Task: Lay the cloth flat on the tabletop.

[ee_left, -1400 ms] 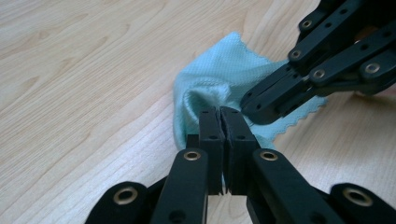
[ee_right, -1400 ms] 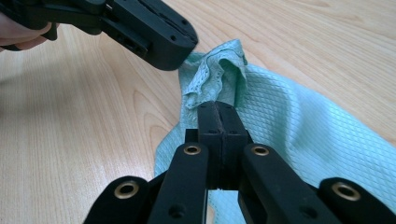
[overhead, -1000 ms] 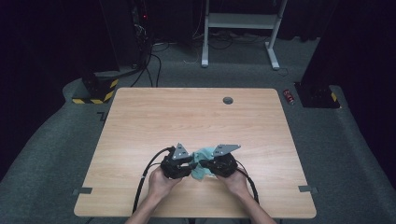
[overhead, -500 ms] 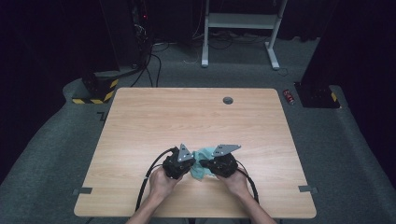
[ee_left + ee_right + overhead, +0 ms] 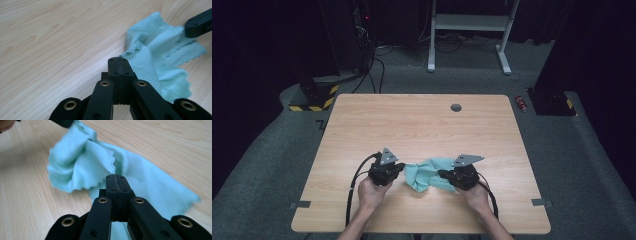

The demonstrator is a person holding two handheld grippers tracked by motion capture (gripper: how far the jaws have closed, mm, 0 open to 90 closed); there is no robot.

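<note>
From above, a crumpled turquoise waffle-weave cloth lies on the pale wooden table between the left gripper and right gripper; each gripper view shows its jaws pressed together, pinching the cloth's edge

We find no words, labels, brand names or numbers that can be read in any of the views. The one sign-like marking we can make out is a band of yellow and black warning stripes on a dark block on the floor beyond the far left corner of the desk; a small yellow patch sits on another dark block at the right, and it bears no writing we can read.
</note>
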